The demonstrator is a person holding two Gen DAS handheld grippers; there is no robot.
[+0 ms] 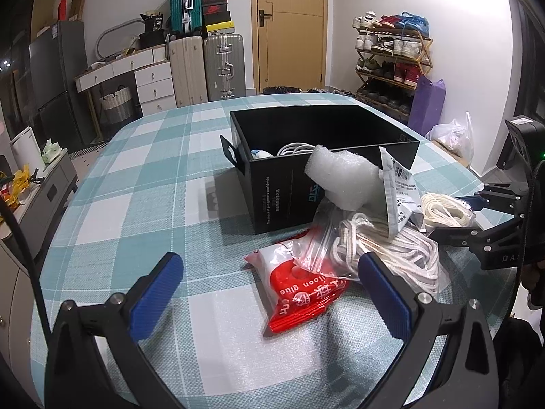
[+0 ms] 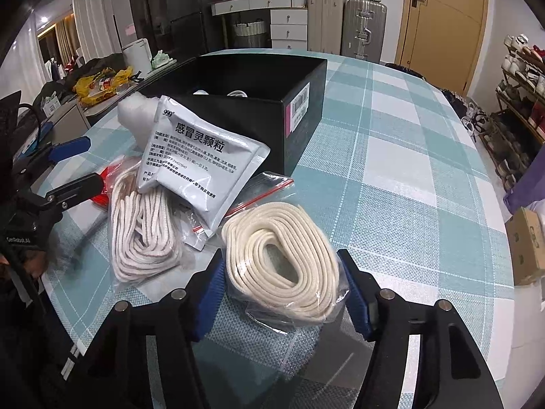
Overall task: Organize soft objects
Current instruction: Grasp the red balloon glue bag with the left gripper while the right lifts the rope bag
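I judge the task is only started: in the black box (image 1: 306,184) on the checked table (image 1: 143,177) I can see some white cable (image 1: 294,148) and a small white and blue thing, but most of the soft objects are not yet inside. They lie in a heap just beside the near wall of the box. A white foam piece (image 1: 340,180) leans on the box rim, a grey medicine sachet (image 2: 201,163) lies on top of a bag of white cord (image 2: 143,231), and a red packet (image 1: 299,289) lies nearest to my left hand, partly under a clear zip bag. The cream rope coil (image 2: 279,259) in its clear bag is at the right side of the heap, apart from the box. My right gripper (image 2: 282,293) is down on this coil, with one blue finger at each side of it. The fingers are about half closed and seem to touch the plastic bag, but I cannot tell if they press it firmly. My left gripper (image 1: 272,293) has its fingers wide open and holds nothing; it hovers over the table with the red packet between the finger tips. What is left, I think, is to bring the coil, the cord bag, the sachet, the foam and the red packet into the box.
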